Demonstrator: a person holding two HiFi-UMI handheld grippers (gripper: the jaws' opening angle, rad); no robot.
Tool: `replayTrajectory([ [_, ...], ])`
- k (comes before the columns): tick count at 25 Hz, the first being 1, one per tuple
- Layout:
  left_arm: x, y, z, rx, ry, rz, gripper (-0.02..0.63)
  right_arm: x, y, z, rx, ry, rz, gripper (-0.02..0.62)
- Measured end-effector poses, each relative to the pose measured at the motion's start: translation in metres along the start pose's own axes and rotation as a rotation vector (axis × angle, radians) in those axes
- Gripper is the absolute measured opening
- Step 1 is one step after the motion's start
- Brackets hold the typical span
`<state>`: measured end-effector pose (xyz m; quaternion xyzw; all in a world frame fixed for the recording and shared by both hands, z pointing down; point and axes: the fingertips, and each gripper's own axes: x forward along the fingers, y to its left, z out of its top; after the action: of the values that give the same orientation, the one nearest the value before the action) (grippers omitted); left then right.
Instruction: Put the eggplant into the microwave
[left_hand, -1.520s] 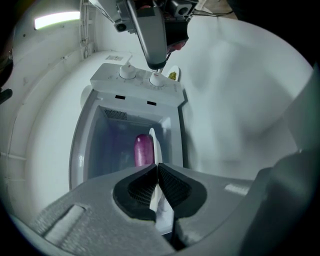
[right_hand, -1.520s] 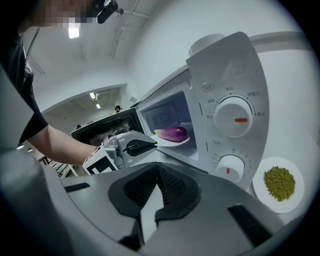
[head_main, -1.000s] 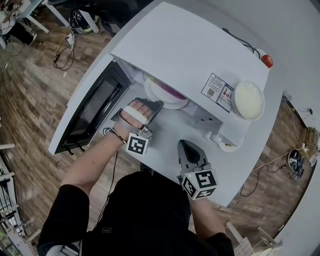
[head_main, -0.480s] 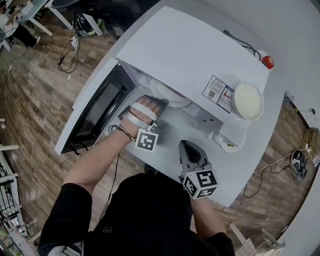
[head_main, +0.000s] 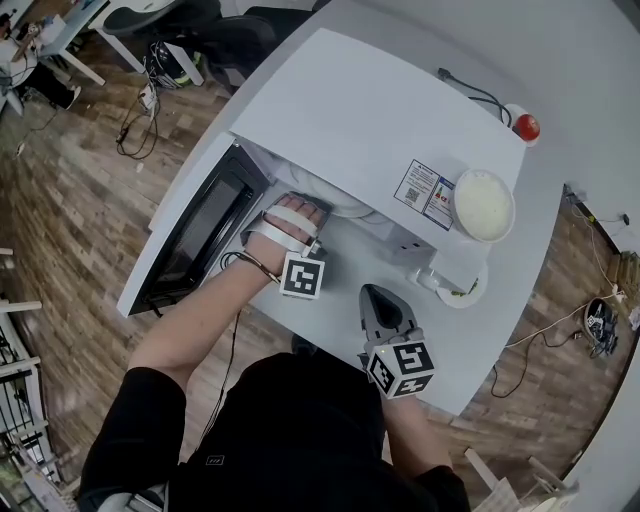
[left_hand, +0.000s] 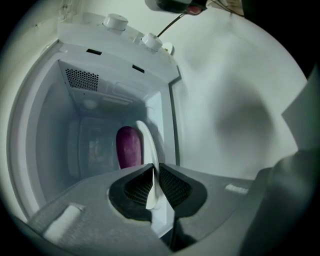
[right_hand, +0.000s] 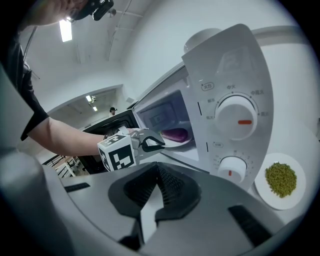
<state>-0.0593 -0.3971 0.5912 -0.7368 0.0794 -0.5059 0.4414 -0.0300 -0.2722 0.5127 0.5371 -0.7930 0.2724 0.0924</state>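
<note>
A purple eggplant (left_hand: 128, 146) lies on a white plate (left_hand: 148, 142) inside the white microwave (head_main: 370, 120), whose door (head_main: 195, 235) hangs open to the left. My left gripper (left_hand: 153, 168) reaches into the oven's mouth, shut on the plate's near rim, which stands edge-on between its pads. From the right gripper view the left gripper (right_hand: 152, 144) sits at the opening with the eggplant (right_hand: 175, 134) just beyond it. My right gripper (head_main: 377, 292) rests on the table before the control panel, jaws together and empty. In the head view the microwave's top hides the eggplant.
A bowl of white food (head_main: 483, 203) stands on the microwave's top, with a red object (head_main: 526, 127) behind it. A small plate of green beans (right_hand: 281, 179) sits right of the two dials (right_hand: 236, 117). The open door blocks the left side.
My left gripper has pushed the plate deeper into the microwave, so the plate has almost vanished under the oven's top in the head view. The right gripper has stayed put.
</note>
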Motion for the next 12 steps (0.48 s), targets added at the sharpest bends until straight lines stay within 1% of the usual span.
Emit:
replayTrajectory([
  [1, 0.000, -0.002, 0.001, -0.011, -0.008, -0.008, 0.025, -0.001, 0.000, 0.001, 0.003, -0.002, -0.002, 0.015],
  [2, -0.002, 0.001, -0.001, 0.009, 0.003, 0.011, 0.037, -0.002, -0.001, 0.001, 0.005, -0.002, -0.004, 0.015],
  [3, -0.004, 0.011, -0.006, 0.065, 0.035, 0.061, 0.063, -0.002, -0.001, 0.000, 0.007, -0.001, -0.005, 0.015],
  [4, -0.008, 0.024, -0.013, 0.138, 0.080, 0.129, 0.083, -0.003, -0.001, -0.001, 0.008, 0.001, -0.006, 0.015],
  [5, -0.012, 0.033, -0.019, 0.192, 0.115, 0.180, 0.094, -0.003, -0.001, -0.002, 0.008, 0.004, -0.007, 0.015],
  [6, -0.015, 0.037, -0.022, 0.211, 0.127, 0.203, 0.097, -0.004, -0.001, -0.003, 0.009, 0.007, -0.008, 0.015],
  [9, -0.023, 0.034, -0.024, 0.177, 0.106, 0.206, 0.097, -0.005, -0.001, -0.004, 0.013, 0.010, -0.012, 0.015],
  [11, -0.027, 0.032, -0.024, 0.170, 0.095, 0.209, 0.094, -0.006, -0.003, -0.005, 0.020, 0.011, -0.017, 0.015],
  [12, -0.029, 0.032, -0.025, 0.176, 0.096, 0.214, 0.074, -0.007, -0.004, -0.005, 0.024, 0.010, -0.020, 0.015],
])
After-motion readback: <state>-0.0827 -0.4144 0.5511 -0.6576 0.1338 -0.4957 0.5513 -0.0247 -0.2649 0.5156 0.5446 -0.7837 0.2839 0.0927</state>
